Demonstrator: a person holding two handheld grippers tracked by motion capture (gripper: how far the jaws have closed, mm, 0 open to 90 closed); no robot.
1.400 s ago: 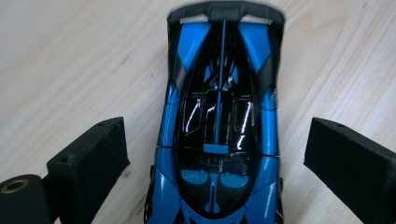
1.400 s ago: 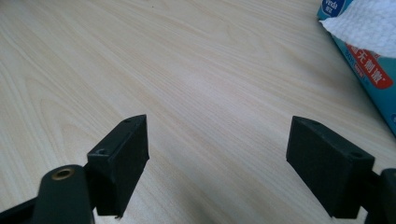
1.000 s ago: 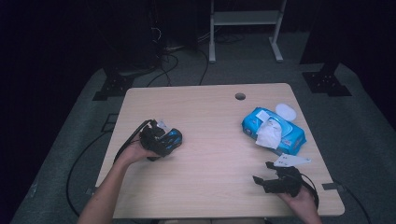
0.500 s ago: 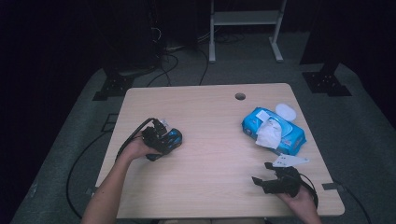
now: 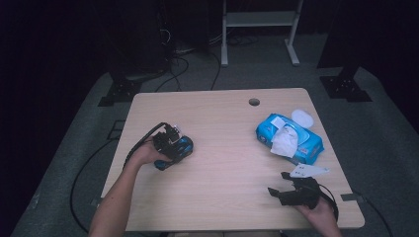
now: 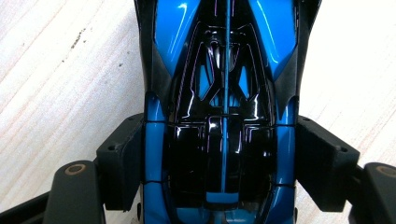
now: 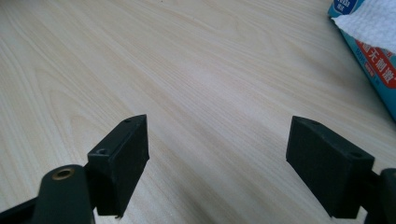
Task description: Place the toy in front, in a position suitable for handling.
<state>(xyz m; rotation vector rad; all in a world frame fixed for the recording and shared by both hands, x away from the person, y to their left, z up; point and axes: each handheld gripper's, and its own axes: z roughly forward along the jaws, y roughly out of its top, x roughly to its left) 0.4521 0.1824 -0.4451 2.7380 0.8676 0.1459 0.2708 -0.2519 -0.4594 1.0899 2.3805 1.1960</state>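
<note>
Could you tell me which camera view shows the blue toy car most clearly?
The left gripper view: the blue toy car lies close up, its blue and black body between the left gripper pads. The high view shows it small, partly hidden by the hand.

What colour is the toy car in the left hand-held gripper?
Glossy blue and black; the toy car shows best in the left gripper view.
</note>
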